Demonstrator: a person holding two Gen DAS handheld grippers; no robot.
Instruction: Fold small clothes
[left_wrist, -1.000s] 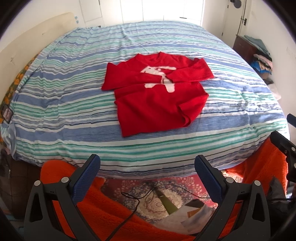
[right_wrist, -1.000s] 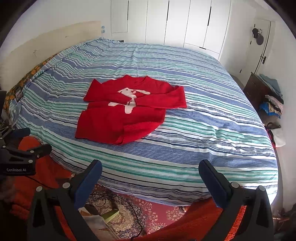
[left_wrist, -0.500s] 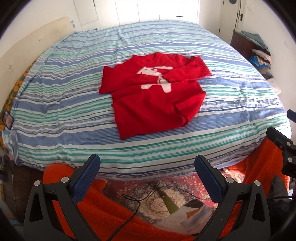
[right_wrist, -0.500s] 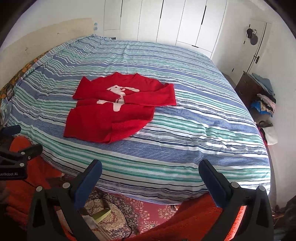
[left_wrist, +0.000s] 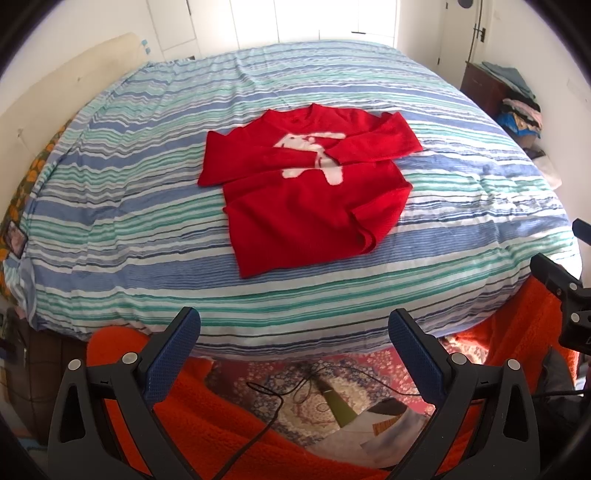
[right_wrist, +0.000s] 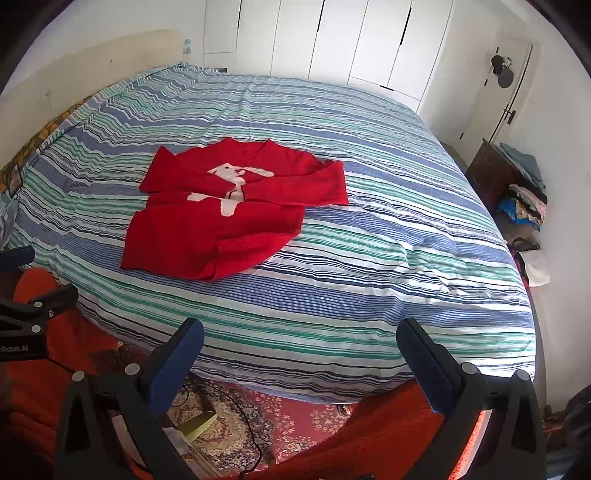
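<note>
Looking through the left wrist view, the red sweater lies flat in the centre of the frame on the striped bed, both sleeves crossed over the white animal picture on its chest. That crossing reads as the first stage of a fold, with the body still at full length; the lower right hem corner is curled under. The left claw sits at the bottom of the frame, spread wide and gripping nothing, held short of the near bed edge, well apart from the sweater, probably so the whole garment can be seen before the next pinch is chosen. Below it a patterned rug with a loose black cable shows between orange fleece. At the right edge the tip of the other claw pokes in.

In the right wrist view, the sweater sits left of centre, the hem toward the lower left. The right claw is likewise spread and empty at the bottom of the frame, off the mattress. A pile of clothes rests on a dark cabinet at the right edge, beside a white wardrobe across the top. My judgement: the hem gets lifted toward the collar next.
</note>
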